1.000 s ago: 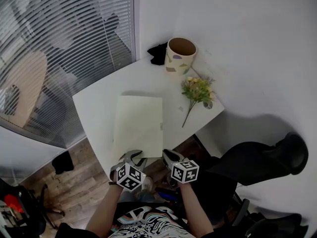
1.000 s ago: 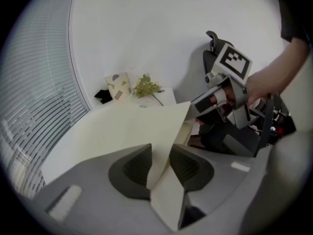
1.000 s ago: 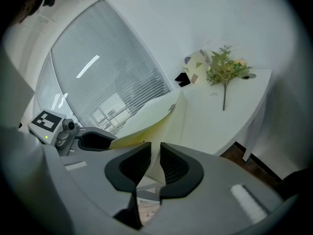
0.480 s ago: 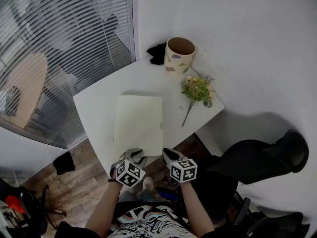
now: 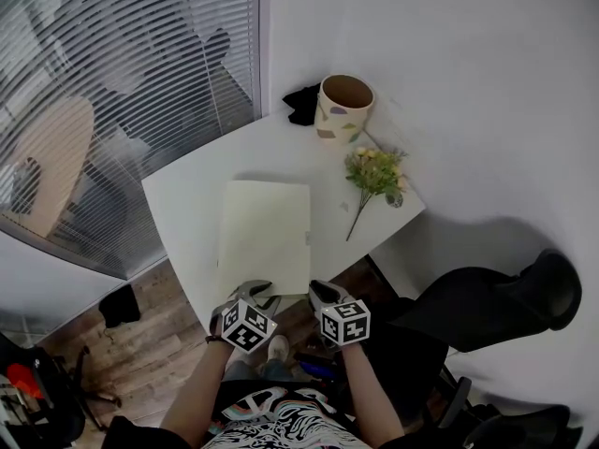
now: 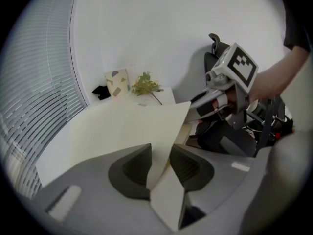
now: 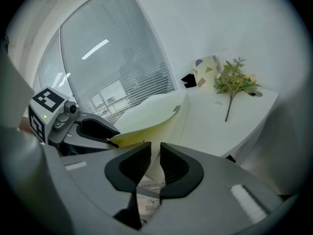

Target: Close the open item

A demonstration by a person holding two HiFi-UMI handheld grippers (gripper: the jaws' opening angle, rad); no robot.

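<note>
White walls and window blinds (image 5: 122, 82) close in a corner where a small white table (image 5: 182, 199) stands. On it a pale yellow folder (image 5: 267, 237) lies lengthwise, its near short edge at the table's near side. A cup (image 5: 343, 108), a black cloth (image 5: 301, 101) and a sprig of flowers (image 5: 372, 171) sit well apart from it at the far side, out of the way of the swing.

The left gripper (image 5: 251, 297) and the right gripper (image 5: 318, 296) hold that near edge side by side. Each has its fingers clamped on the thin cover (image 7: 146, 106), one toward each corner, likely so the sheet stays level and does not twist. From the right gripper view the cover stands a little off the yellow inside, so the folder looks nearly but not fully shut. Lowering both ends evenly and then letting go seems the sensible next step
</note>
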